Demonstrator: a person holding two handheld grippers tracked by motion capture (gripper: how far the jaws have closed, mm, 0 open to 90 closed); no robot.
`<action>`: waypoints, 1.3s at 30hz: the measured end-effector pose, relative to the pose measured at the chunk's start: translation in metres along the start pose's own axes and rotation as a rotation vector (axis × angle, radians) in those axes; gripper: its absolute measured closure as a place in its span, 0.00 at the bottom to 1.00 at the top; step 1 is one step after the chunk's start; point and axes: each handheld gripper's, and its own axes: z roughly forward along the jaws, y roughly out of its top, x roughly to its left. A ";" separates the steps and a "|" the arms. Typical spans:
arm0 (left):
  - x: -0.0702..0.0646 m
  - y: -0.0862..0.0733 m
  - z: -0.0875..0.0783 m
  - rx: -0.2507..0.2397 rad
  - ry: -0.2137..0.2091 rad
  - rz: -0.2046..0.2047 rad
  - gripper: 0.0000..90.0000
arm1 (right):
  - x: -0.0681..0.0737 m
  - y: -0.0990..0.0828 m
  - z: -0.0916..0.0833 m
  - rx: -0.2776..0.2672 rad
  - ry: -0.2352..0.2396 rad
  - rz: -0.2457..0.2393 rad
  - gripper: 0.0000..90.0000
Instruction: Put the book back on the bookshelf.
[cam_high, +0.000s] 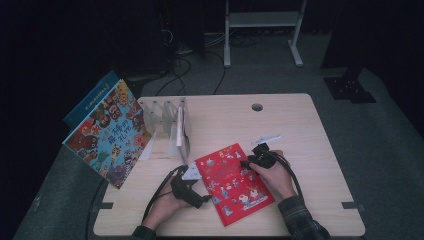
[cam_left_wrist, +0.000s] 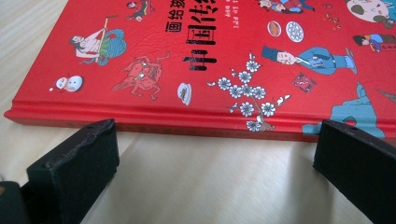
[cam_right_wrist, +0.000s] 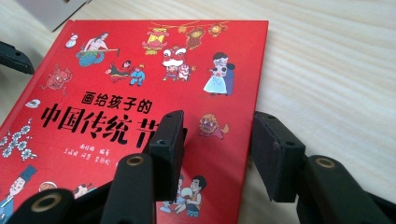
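A red hardcover picture book lies flat on the wooden table, turned at an angle, between my two grippers. My left gripper sits at the book's left side with its jaws wide open. In the left gripper view, my left gripper faces the spine of the book, and only bare table lies between the jaws. My right gripper is at the book's upper right edge. In the right gripper view, my right gripper is open, one jaw over the cover and the other past the edge.
A large colourful picture book leans at the table's left edge, with a blue book behind it. A clear slotted book rack stands at the back left. A thin white strip lies near my right gripper. A cable hole is at the far edge.
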 end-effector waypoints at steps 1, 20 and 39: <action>0.001 0.001 0.001 -0.004 0.006 -0.008 0.00 | -0.003 0.001 0.000 -0.002 0.002 0.004 0.60; -0.018 0.002 0.001 0.003 -0.028 0.030 0.00 | -0.016 0.015 -0.023 0.267 0.079 0.063 0.76; -0.018 0.002 0.002 0.005 -0.032 0.036 0.00 | -0.029 0.021 -0.009 0.378 0.161 0.144 0.74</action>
